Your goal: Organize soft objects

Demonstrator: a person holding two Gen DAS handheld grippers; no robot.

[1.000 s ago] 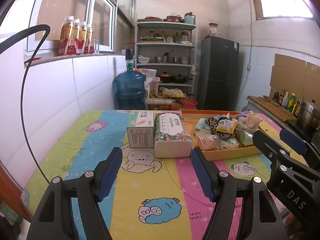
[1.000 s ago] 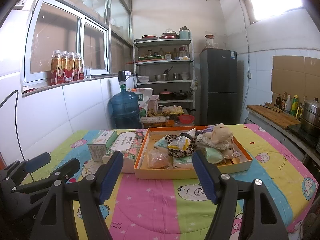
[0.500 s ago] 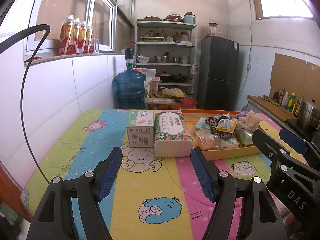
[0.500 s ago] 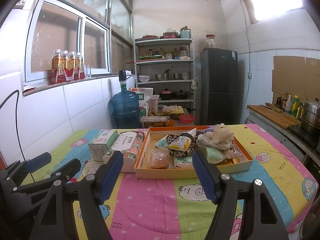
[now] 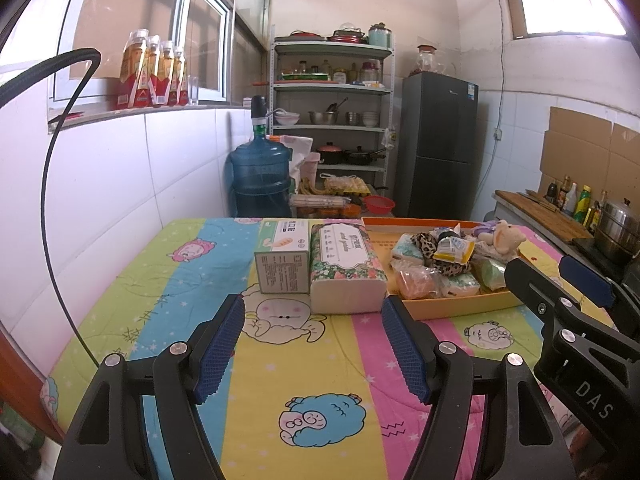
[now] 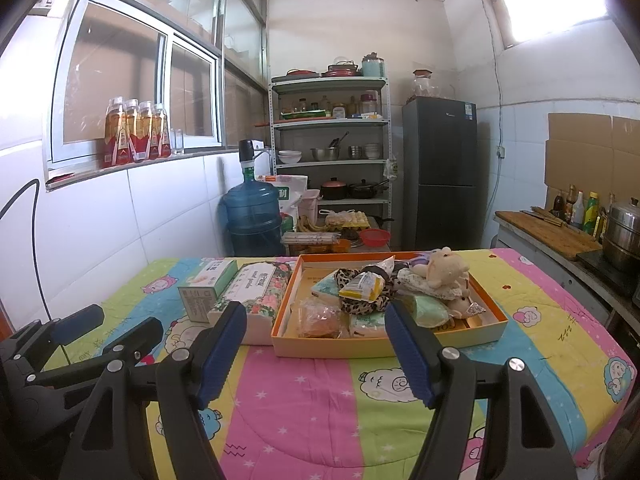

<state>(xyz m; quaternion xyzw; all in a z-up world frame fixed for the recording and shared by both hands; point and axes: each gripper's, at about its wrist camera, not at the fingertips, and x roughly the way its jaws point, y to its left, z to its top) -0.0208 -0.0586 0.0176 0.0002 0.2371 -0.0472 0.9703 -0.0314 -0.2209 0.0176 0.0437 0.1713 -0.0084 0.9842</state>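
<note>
Left wrist view. The left gripper [image 5: 313, 342] hangs over the patterned table cover [image 5: 328, 392], its blue-padded fingers [image 5: 219, 350] spread wide apart and holding nothing. At 12 o'clock from it lie a small green box [image 5: 282, 261] and a floral tissue pack [image 5: 345, 270], touching side by side. At 1 o'clock sits the orange tray [image 5: 460, 306], heaped with soft things: a leopard-print cloth [image 5: 426, 245], a plush toy [image 5: 505, 237], and wrapped packets [image 5: 416, 283] whose contents are hard to make out. The right gripper [image 5: 560, 276] enters at 3 o'clock, cut off by the frame edge.

Right wrist view. The right gripper [image 6: 316, 344] is likewise spread apart and empty, short of the tray [image 6: 384, 347]. Its right finger [image 6: 408, 354] hides the tray's near right portion. The plush toy [image 6: 442, 270] lies on top of the heap at 1 o'clock; the tissue pack [image 6: 258, 292] and box [image 6: 208, 289] sit at 11 o'clock, just beside the tray's left wall. The left gripper [image 6: 84, 332] shows at 9 o'clock, partly cut off.
</note>
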